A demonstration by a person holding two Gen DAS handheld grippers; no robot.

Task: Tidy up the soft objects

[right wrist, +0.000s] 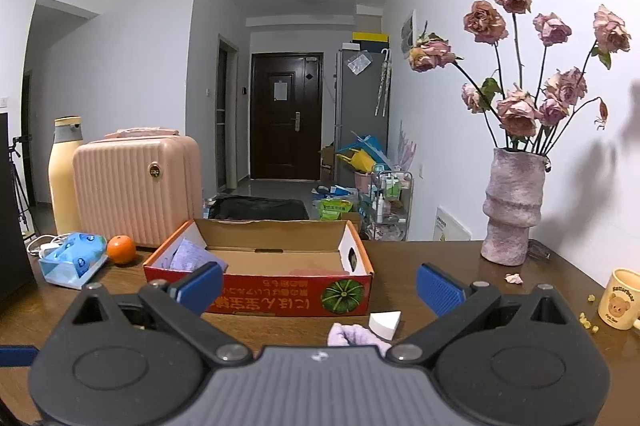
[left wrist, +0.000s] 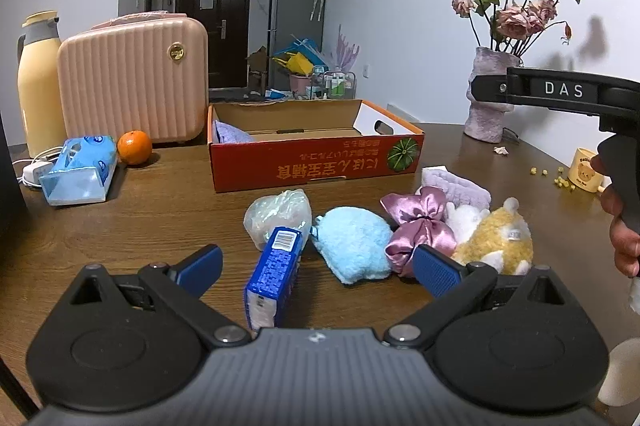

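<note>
An open red cardboard box (left wrist: pixel 316 162) (right wrist: pixel 280 300) sits mid-table with a purple cloth (left wrist: pixel 232 135) (right wrist: pixel 188 258) lying at its left end. In front of it lie a blue tissue pack (left wrist: pixel 276 274), a clear bag of pale stuffing (left wrist: pixel 278 214), a light blue fluffy pouch (left wrist: pixel 352 242), a pink satin bow (left wrist: pixel 418 222), a lilac cloth (left wrist: pixel 460 186) (right wrist: pixel 356 334) and a yellow plush toy (left wrist: pixel 500 242). My left gripper (left wrist: pixel 318 272) is open, straddling the tissue pack's near end. My right gripper (right wrist: pixel 320 286) is open and empty, raised before the box; its body (left wrist: pixel 560 94) shows at far right.
A pink suitcase (left wrist: pixel 134 78), a yellow thermos (left wrist: pixel 38 82), an orange (left wrist: pixel 134 147) and a blue wipes pack (left wrist: pixel 80 170) stand at the back left. A vase of dried roses (right wrist: pixel 512 206) and a bear mug (right wrist: pixel 618 300) are on the right. A hand (left wrist: pixel 624 246) holds the right gripper.
</note>
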